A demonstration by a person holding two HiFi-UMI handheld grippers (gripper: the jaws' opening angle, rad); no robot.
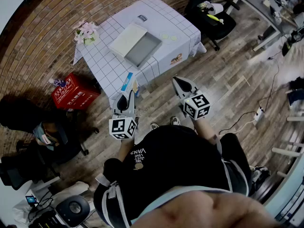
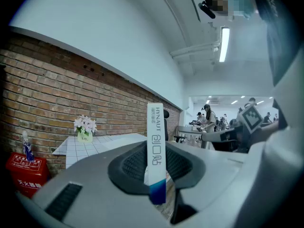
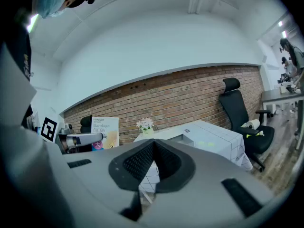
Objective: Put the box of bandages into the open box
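Left gripper (image 1: 127,99): jaws clamped on the box of bandages (image 2: 156,152). The box stands upright with a narrow edge toward the camera and sticks out past the jaw tips.

Right gripper (image 1: 179,83): jaws closed tip to tip, nothing between them.

I see both grippers held in the air above the wooden floor (image 1: 223,89), short of the counter (image 1: 111,68). The box of bandages sits just off the counter's near corner, not over it.

On the counter: the open box (image 1: 144,50), with its lid (image 1: 126,38) lying against its left side. Flowers (image 1: 86,32) stand at the far-left corner.

Beyond: a red crate (image 1: 73,91) on the floor left of the counter, and an office chair (image 1: 214,20) to the right.
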